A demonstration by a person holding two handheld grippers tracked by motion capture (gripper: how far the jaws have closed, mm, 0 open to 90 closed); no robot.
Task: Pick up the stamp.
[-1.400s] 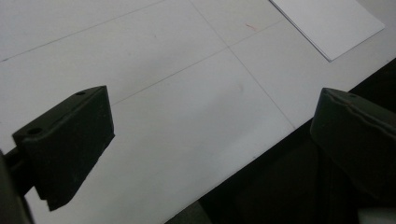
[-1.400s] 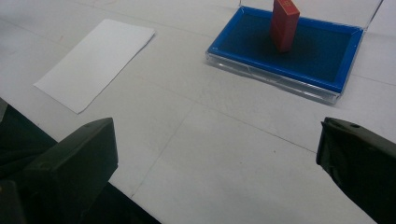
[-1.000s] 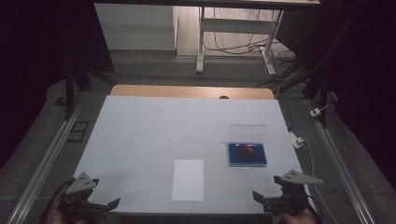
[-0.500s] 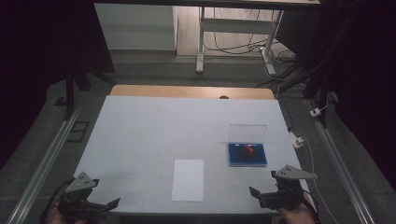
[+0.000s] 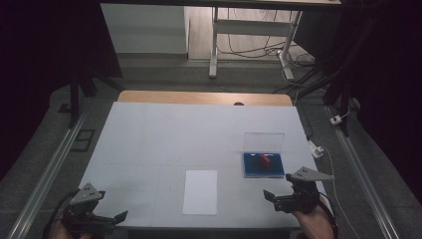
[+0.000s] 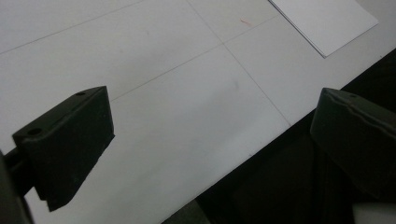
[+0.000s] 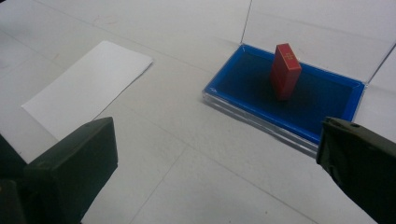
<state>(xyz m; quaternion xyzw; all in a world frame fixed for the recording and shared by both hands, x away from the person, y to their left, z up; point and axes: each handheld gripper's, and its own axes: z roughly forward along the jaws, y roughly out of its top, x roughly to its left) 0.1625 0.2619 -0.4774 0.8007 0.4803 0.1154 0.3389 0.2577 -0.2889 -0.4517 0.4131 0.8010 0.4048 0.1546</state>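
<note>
The red block (image 7: pixel 285 71) stands upright in the blue tray (image 7: pixel 243 77), its long axis vertical, ahead of the right tool (image 5: pixel 278 199) and a little to its right, near but not touching. This tool is the nearer one; its jaws are spread wide and empty, pointing low over the tabletop (image 5: pixel 164 134). The left tool (image 5: pixel 102 219), also spread, waits well apart at the near edge.

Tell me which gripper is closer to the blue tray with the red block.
The right gripper: it sits just short of the blue tray, jaws open, while the left gripper is at the table's opposite near corner.
</note>
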